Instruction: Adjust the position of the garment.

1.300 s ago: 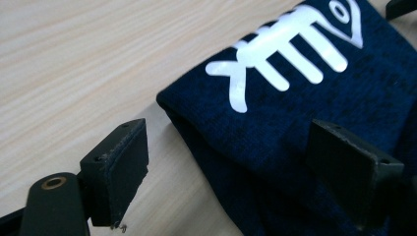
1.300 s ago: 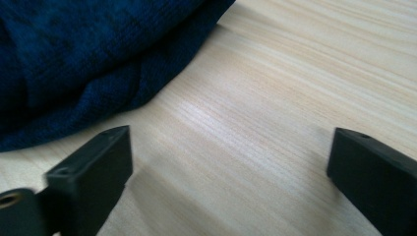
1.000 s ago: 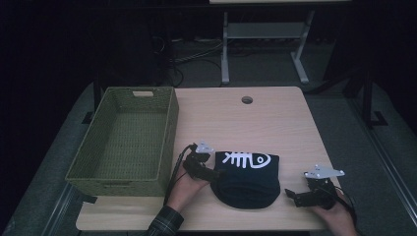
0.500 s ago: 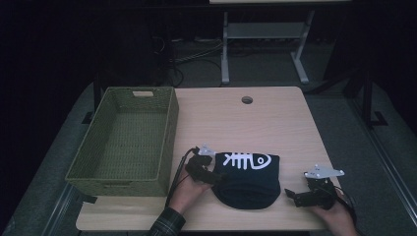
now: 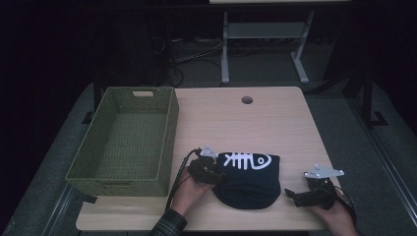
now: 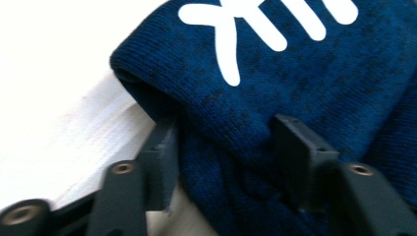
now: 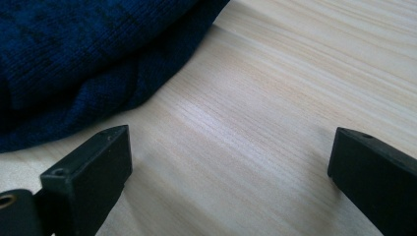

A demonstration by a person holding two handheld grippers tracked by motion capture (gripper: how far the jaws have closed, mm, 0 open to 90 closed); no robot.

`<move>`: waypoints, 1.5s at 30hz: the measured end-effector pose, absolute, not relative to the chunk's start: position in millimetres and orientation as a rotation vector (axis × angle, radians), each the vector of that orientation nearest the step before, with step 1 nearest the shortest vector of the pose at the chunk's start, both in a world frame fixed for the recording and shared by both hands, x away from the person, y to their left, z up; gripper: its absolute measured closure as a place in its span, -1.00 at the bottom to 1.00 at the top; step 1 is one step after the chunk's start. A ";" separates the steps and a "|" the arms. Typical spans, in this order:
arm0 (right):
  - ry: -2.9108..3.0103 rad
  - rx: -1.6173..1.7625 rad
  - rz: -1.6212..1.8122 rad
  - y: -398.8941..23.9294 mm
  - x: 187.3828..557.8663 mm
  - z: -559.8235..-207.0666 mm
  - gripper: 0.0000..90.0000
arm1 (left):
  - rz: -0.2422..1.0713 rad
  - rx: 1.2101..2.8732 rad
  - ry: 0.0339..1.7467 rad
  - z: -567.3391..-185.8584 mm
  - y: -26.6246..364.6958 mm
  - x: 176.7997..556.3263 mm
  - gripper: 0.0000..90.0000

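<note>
A dark blue knit beanie (image 5: 248, 179) with a white fish-bone print lies flat near the table's front edge. My left gripper (image 5: 215, 169) is at its left edge. In the left gripper view the jaws (image 6: 226, 130) have just been closing, one under the beanie's (image 6: 295, 73) folded rim and one on top. The knit fills the gap between them and touches both. My right gripper (image 5: 291, 194) rests on the table to the right of the beanie. It is open (image 7: 231, 140), over bare wood, with the beanie's edge (image 7: 74, 59) beside it.
A green woven basket (image 5: 167, 137), with nothing in it, stands at the table's left side, close to my left hand. The light wooden table (image 5: 246, 128) has a cable hole (image 5: 247, 100) near its far edge. Dark floor and a desk frame lie behind.
My left gripper has slid slightly right onto the beanie's left edge and its jaws have drawn in around the rim. The right gripper and the beanie have stayed put.
</note>
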State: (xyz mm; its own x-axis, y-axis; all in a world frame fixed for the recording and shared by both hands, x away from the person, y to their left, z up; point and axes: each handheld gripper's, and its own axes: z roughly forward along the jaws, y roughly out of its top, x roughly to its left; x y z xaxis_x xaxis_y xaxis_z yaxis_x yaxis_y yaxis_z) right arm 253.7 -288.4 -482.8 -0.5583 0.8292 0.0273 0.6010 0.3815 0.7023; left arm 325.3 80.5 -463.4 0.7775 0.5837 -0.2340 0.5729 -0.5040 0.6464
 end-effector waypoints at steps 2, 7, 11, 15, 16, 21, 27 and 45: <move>2.316 1.252 0.971 -288.2 253.7 -482.8 -0.94 | -0.012 2.213 0.859 -463.8 80.5 325.6 0.23; 2.315 1.250 0.971 -288.1 253.9 -482.8 -0.94 | -0.052 2.211 0.854 -463.9 80.4 326.7 0.47; 2.315 1.250 0.971 -288.0 254.0 -482.8 -0.94 | -0.037 2.237 0.825 -458.8 78.7 326.7 0.57; 2.315 1.250 0.971 -288.1 254.0 -482.8 -0.94 | -0.024 2.235 0.814 -456.5 78.8 326.8 0.58; 2.315 1.249 0.971 -288.0 254.0 -482.8 -0.94 | -0.019 2.219 0.809 -453.4 79.1 326.4 0.58; 2.315 1.250 0.971 -288.0 254.0 -482.8 -0.94 | -0.007 2.193 0.777 -442.2 81.4 325.9 0.58; 2.317 1.249 0.972 -288.0 254.0 -482.7 -0.94 | -0.004 2.154 0.751 -428.4 84.1 324.9 0.60; 2.316 1.254 0.971 -287.9 253.7 -482.7 -0.94 | -0.020 2.088 0.676 -396.0 91.8 323.6 0.62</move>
